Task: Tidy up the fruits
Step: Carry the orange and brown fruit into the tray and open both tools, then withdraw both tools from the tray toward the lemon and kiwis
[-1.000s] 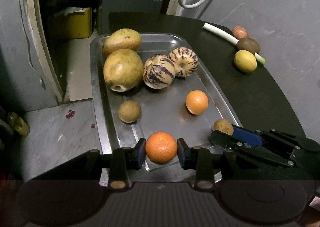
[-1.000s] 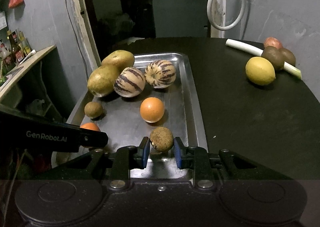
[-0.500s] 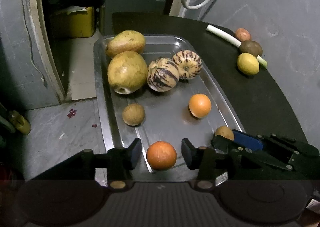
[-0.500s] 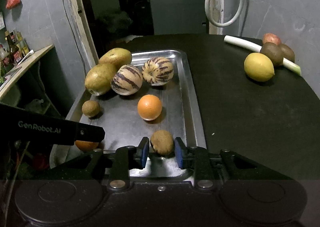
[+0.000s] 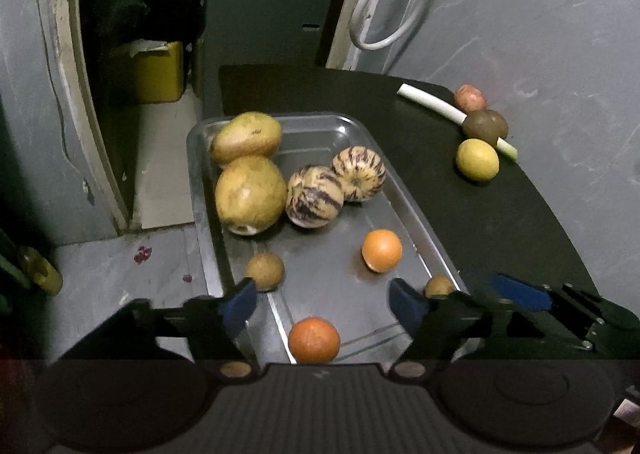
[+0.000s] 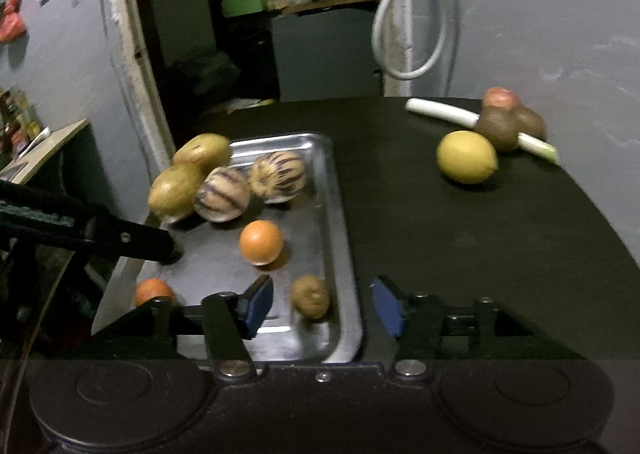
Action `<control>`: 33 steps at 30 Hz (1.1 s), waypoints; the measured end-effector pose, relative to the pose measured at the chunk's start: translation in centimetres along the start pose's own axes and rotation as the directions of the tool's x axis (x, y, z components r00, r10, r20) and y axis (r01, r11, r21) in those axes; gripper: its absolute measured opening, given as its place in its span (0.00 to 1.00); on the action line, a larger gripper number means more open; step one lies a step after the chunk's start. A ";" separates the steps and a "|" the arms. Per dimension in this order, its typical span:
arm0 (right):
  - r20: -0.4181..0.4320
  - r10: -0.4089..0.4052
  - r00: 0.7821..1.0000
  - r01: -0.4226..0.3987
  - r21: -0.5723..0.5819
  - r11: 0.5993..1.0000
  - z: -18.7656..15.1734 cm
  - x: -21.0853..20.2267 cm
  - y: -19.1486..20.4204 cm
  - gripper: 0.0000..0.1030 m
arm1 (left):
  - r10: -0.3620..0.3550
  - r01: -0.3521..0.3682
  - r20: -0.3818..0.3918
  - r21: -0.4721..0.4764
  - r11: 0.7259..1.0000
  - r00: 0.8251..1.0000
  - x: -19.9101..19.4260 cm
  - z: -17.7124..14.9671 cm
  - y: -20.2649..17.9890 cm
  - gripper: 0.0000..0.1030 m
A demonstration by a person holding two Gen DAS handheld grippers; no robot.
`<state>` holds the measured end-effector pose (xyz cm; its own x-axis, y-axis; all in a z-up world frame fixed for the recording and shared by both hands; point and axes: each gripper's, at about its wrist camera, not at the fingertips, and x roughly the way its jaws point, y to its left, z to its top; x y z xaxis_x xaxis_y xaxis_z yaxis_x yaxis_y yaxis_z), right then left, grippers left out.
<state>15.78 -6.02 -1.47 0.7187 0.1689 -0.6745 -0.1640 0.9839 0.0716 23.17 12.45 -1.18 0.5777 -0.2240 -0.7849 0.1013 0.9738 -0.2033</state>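
Note:
A metal tray [image 5: 416, 210] [image 6: 340, 214] on a dark table holds two yellow-green mangoes [image 5: 250, 194], two striped melons [image 5: 316, 196], an orange [image 5: 382, 250], a brown fruit [image 5: 265, 271], a tangerine [image 5: 314, 339] [image 6: 154, 291] and a small brown fruit [image 6: 310, 296] [image 5: 439, 286]. My left gripper [image 5: 322, 304] is open above the tangerine, which lies on the tray. My right gripper [image 6: 322, 304] is open around the small brown fruit, which lies in the tray's near right corner.
On the table to the right lie a lemon [image 6: 466, 157] [image 5: 477, 159], two kiwis [image 6: 498, 128], a reddish fruit [image 6: 500, 97] and a white leek stalk [image 6: 444, 112]. A white hose [image 6: 412, 14] hangs at the back. The floor drops off left of the tray.
Both grippers opened and drew back upward. The left one let go of the tangerine and the right one let go of the small brown fruit; both now rest on the tray.

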 end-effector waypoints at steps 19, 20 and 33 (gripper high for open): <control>0.023 -0.282 0.959 0.266 0.257 0.929 -2.5 -3.8 -6.3 0.99 | -0.078 0.082 -0.027 0.154 0.985 0.997 3.0 3.7 -3.9 0.99; 0.018 -0.293 0.956 0.278 0.270 0.922 -2.8 -4.0 -6.6 0.99 | -0.085 0.090 -0.037 0.170 0.981 0.996 3.3 4.1 -4.2 0.99; -0.009 -0.286 0.958 0.280 0.227 0.933 -1.7 -4.4 -9.5 0.99 | -0.204 0.238 -0.135 0.323 0.916 0.970 9.5 13.1 -8.7 0.99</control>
<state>13.01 -16.17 -0.44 0.7295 -0.1197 -0.6735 0.2016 0.9785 0.0445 38.37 2.35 0.80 0.4304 -0.4209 -0.7985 0.4915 0.8512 -0.1838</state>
